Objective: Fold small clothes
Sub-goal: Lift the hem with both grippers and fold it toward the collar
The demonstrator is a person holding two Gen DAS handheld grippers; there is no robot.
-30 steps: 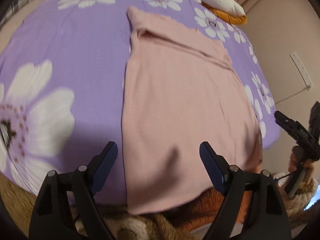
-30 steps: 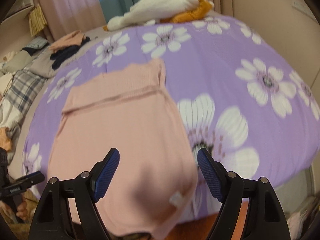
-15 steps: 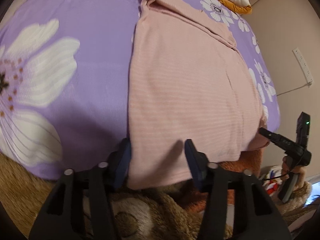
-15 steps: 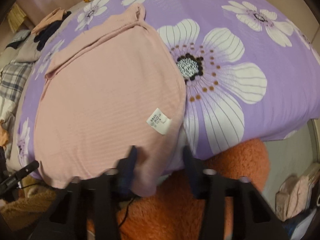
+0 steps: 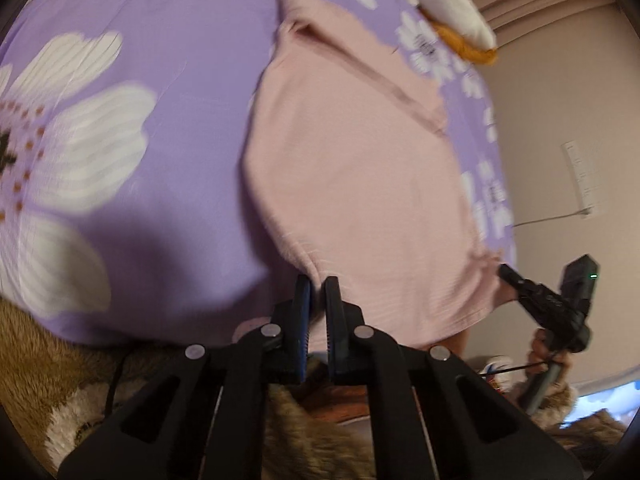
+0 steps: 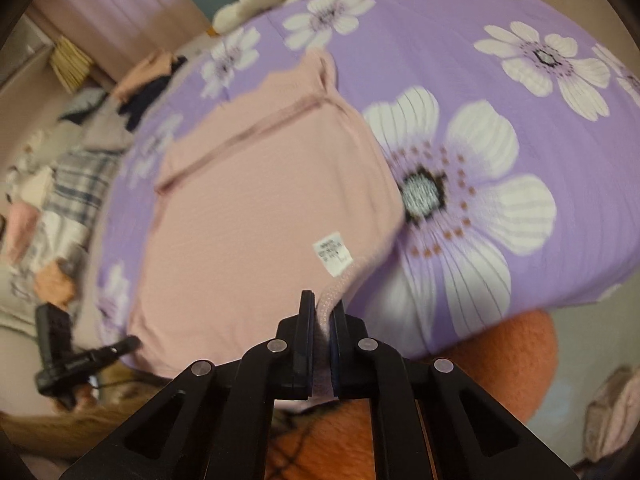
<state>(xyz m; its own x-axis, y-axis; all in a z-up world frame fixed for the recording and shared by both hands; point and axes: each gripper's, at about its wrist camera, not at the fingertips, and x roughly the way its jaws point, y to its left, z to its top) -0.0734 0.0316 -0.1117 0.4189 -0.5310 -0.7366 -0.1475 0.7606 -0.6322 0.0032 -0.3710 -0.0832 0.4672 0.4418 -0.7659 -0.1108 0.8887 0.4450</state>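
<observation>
A pale pink ribbed garment (image 5: 352, 168) lies flat on a purple bedsheet with white flowers (image 5: 140, 100). My left gripper (image 5: 318, 288) is shut on the garment's near left bottom corner, the cloth pinched between its blue pads. In the right wrist view the same pink garment (image 6: 256, 208) shows a white care label (image 6: 332, 254) near its hem. My right gripper (image 6: 322, 306) is shut on the near right bottom corner, with pink hem pressed between the pads. Each gripper shows in the other's view, the right gripper at the hem's right end (image 5: 508, 270), the left gripper at its left end (image 6: 128, 344).
A white and orange bundle (image 5: 452, 16) lies at the bed's far end. Several loose clothes (image 6: 64, 184) are piled on the bed's left side. A furry brown blanket (image 5: 52, 392) and an orange fuzzy one (image 6: 496, 352) hang below the bed's near edge. A wall socket (image 5: 580, 176) sits on the right wall.
Both grippers went from wide open above the hem to shut on the garment's two near corners. The hem corners are now slightly lifted and bunched.
</observation>
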